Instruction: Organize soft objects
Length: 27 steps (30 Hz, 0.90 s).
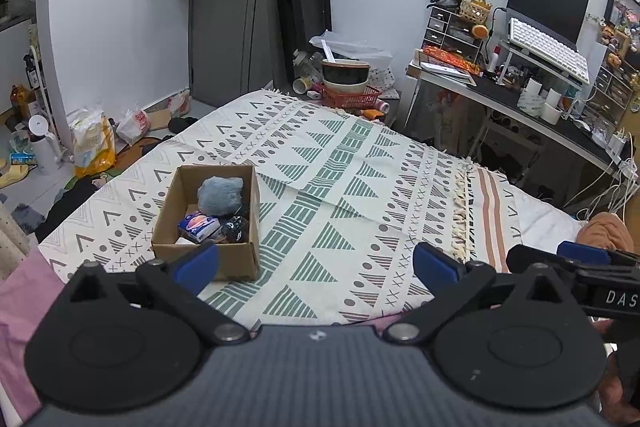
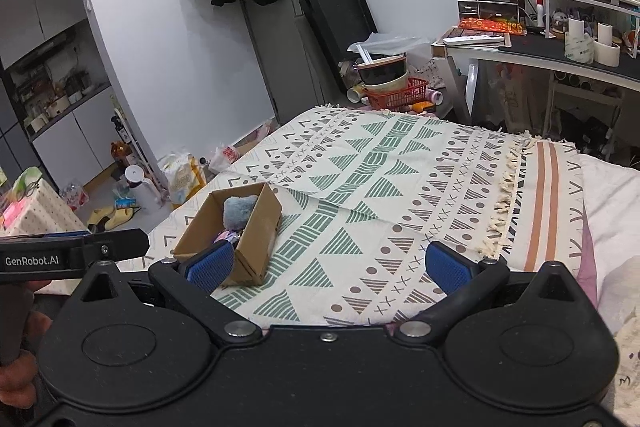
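An open cardboard box [image 1: 240, 255] stands on the patterned blanket [image 1: 340, 179] at the left. Inside lie a grey-blue fluffy soft object [image 1: 220, 195], a blue-and-white packet [image 1: 199, 225] and a dark shiny item [image 1: 236, 229]. My left gripper [image 1: 316, 265] is open and empty, just in front of the box's near wall. The box also shows in the right wrist view [image 2: 256, 239] with the grey-blue object [image 2: 238, 211] in it. My right gripper [image 2: 328, 265] is open and empty, low over the blanket [image 2: 400, 187], to the right of the box.
A red basket with stacked bowls [image 1: 346, 83] stands beyond the bed's far edge. A cluttered desk [image 1: 520, 95] with a keyboard and monitor is at the right. Bags and bottles litter the floor [image 1: 92, 143] at the left. A pink sheet [image 1: 20, 307] lies under the blanket's near left edge.
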Each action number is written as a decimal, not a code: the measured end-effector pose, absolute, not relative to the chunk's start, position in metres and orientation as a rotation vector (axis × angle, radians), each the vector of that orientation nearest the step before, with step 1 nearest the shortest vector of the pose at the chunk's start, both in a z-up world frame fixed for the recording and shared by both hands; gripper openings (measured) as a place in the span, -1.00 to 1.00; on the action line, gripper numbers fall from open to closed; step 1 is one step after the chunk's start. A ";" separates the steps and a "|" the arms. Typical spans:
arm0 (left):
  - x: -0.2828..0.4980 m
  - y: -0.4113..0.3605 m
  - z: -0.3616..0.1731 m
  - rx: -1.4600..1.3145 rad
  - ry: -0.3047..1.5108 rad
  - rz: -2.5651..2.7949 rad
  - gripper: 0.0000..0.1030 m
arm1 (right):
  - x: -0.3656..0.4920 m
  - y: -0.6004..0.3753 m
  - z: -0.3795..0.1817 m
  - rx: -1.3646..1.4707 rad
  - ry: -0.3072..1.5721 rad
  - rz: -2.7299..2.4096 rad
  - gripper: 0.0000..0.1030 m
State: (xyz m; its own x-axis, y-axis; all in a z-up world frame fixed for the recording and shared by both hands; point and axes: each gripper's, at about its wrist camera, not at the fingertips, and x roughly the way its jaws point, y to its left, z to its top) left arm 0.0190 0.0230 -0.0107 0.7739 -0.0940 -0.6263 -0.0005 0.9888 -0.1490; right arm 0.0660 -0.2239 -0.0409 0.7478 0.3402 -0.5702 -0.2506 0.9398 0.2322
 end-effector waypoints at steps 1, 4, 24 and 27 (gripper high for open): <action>0.017 0.022 -0.010 -0.142 0.683 -0.054 0.99 | 0.065 -0.224 -0.040 0.139 0.650 0.321 1.00; 0.011 0.020 -0.007 -0.132 0.671 -0.060 0.99 | 0.061 -0.224 -0.042 0.126 0.661 0.311 1.00; 0.002 0.030 -0.014 -0.110 0.677 -0.004 0.99 | 0.058 -0.215 -0.058 0.083 0.708 0.301 1.00; 0.002 0.030 -0.015 -0.105 0.680 0.005 0.99 | 0.059 -0.218 -0.058 0.090 0.711 0.301 1.00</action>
